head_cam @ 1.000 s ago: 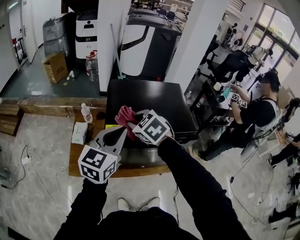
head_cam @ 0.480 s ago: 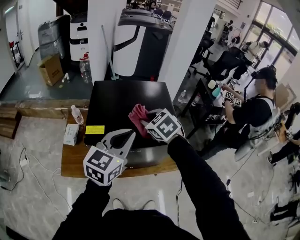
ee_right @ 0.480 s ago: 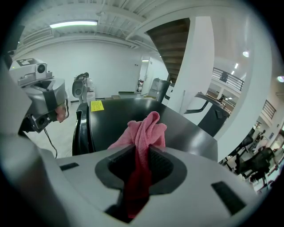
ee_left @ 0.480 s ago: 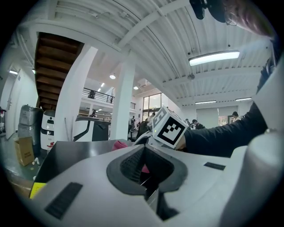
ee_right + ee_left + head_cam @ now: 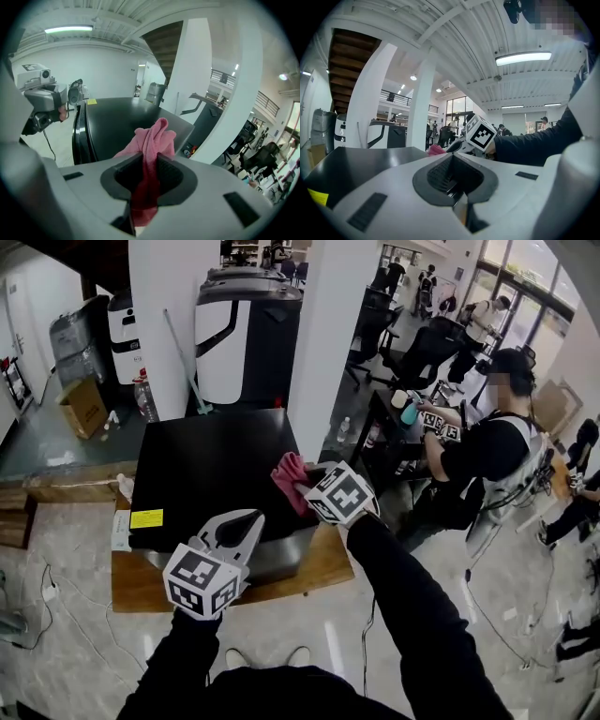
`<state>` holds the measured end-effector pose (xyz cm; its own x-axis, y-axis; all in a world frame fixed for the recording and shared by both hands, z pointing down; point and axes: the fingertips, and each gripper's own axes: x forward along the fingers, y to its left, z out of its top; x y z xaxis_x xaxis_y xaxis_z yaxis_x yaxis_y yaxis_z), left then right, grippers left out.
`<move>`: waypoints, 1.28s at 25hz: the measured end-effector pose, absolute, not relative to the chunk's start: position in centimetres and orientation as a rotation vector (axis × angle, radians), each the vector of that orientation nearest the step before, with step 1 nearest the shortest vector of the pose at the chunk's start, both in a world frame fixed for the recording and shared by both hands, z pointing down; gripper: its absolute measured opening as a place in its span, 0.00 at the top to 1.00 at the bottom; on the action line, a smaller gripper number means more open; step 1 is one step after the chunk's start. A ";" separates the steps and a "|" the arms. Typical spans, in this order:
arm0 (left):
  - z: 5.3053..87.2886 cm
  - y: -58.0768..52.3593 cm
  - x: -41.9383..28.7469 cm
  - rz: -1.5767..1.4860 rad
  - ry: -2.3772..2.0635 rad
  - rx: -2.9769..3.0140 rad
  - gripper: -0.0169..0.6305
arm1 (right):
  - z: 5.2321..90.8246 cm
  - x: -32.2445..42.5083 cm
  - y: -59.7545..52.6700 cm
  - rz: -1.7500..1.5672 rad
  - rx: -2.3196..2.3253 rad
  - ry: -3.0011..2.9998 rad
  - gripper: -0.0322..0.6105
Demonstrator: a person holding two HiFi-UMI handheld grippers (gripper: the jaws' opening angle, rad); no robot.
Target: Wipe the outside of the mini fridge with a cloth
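**Cloth at the right edge of the fridge top, wipe in hand**

The mini fridge [image 5: 211, 470], a black box with a yellow label [image 5: 147, 518] on its top near the left front corner, sits on a low wooden worktop [image 5: 314, 566] just in front of a white pillar [image 5: 323, 343]. The pink cloth [image 5: 289, 479] is at the right edge of the fridge's top, towards the front corner. Whether it is pressed on the surface or just above it cannot be told.

The right gripper [image 5: 305, 487] is clenched on the cloth. Its own view shows the fabric pinched between the jaws, with a bunched tuft standing out ahead of them. The left gripper [image 5: 246, 521] hangs over the front edge of the fridge with its jaws together on nothing.

The step looks like a wipe of the top, with the side walls and door not yet visibly dealt with. To do it well, only the soft tuft should meet the fridge, never the hard jaw tips. Overlapping strokes should run edge to edge, then fold over the right edge and down the side. Because the tuft is short, a tilted gripper would likely scrape. The free gripper could steady the fridge should it slide.
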<state>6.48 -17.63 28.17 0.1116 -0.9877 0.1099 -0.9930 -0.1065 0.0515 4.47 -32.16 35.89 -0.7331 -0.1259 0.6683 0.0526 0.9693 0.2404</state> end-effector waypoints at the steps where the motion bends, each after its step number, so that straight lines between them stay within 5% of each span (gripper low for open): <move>1: 28.2 -18.0 6.8 0.074 -2.023 2.254 0.96 | 35.8 5.3 -33.2 -0.318 0.071 -2.372 0.81; 7: 27.1 -18.1 7.3 0.022 -2.140 2.233 0.96 | 31.7 8.1 -34.3 -0.311 0.096 -2.545 0.81; 16: 26.3 -10.6 4.2 -0.049 -2.445 2.054 0.97 | 23.9 8.3 -19.7 -0.623 -0.208 -2.882 0.81; 32: 34.3 8.8 -6.9 -0.087 -2.545 1.898 0.96 | 38.6 -3.8 5.2 -1.316 -0.297 -2.652 0.81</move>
<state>-6.94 8.80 34.30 -0.2854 -0.9565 -0.0603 -0.9584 0.2845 0.0231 -3.80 5.16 38.65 -0.9665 0.1036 0.2348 0.2497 0.5916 0.7666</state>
